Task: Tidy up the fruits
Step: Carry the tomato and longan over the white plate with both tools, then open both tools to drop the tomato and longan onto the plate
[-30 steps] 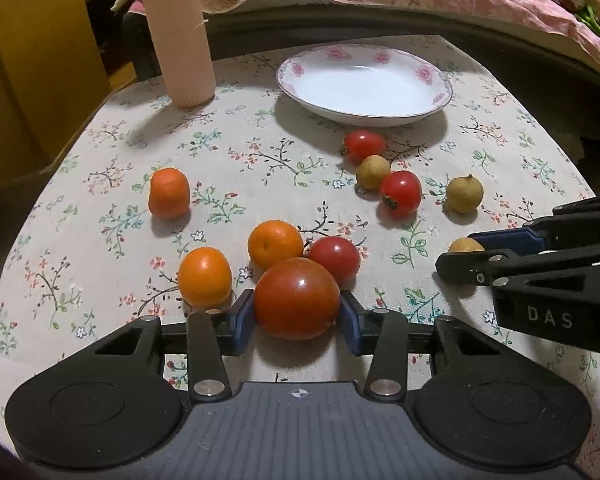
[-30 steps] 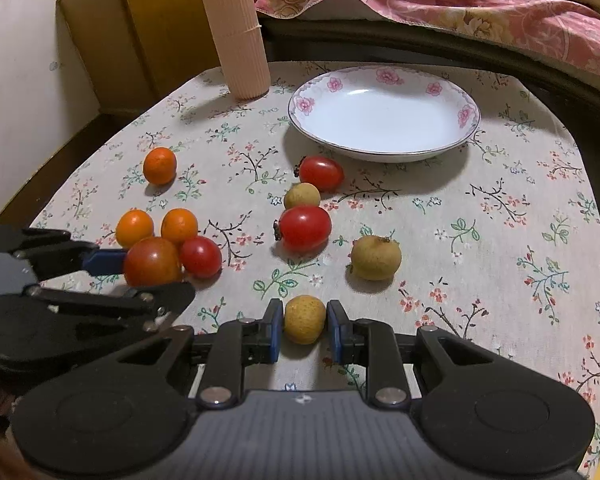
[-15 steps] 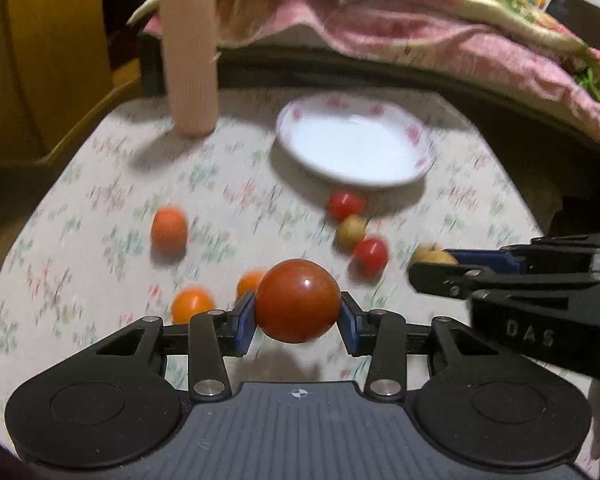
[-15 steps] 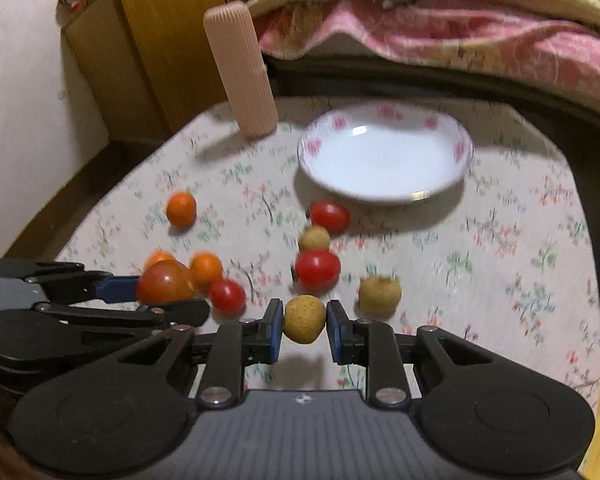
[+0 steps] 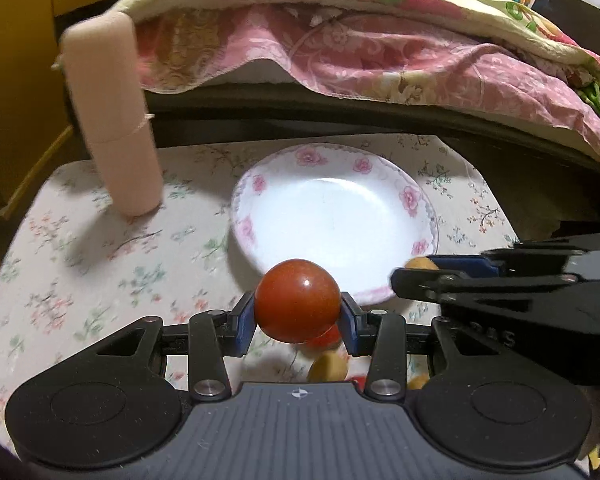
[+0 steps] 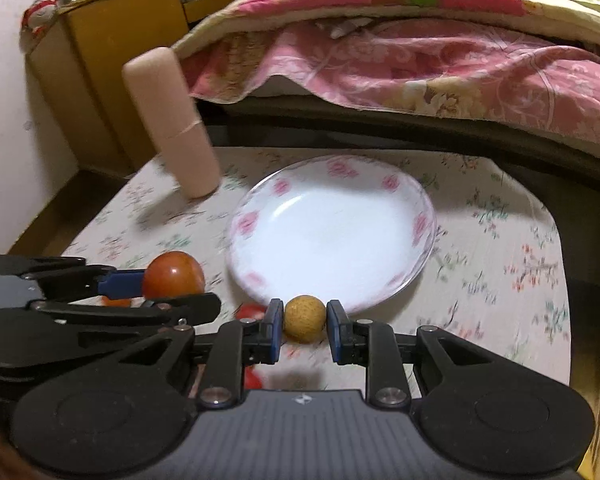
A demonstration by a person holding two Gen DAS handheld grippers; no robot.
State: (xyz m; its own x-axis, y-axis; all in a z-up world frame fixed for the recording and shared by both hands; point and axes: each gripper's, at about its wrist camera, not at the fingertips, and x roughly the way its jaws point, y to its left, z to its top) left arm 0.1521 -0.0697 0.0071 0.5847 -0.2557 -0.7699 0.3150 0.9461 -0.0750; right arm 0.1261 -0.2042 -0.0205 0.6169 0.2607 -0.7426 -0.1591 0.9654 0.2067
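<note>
My left gripper (image 5: 298,312) is shut on a large red tomato (image 5: 297,306) and holds it in the air at the near rim of the white flowered plate (image 5: 410,200). My right gripper (image 6: 304,322) is shut on a small tan longan (image 6: 304,319), also lifted at the plate's (image 6: 420,224) near rim. The tomato shows at left in the right wrist view (image 6: 173,274). Small red tomatoes (image 5: 328,338) and a tan longan (image 5: 328,368) lie on the table below, partly hidden by the fingers.
A tall pink cylinder (image 5: 112,120) stands on the floral tablecloth (image 5: 80,260) left of the plate. A bed with a pink quilt (image 5: 380,48) lies behind the table. A wooden cabinet (image 6: 112,68) stands at the back left.
Both grippers have risen and moved forward toward the plate with their fruits. The plate now looks much nearer and most table fruits have dropped out of sight.
</note>
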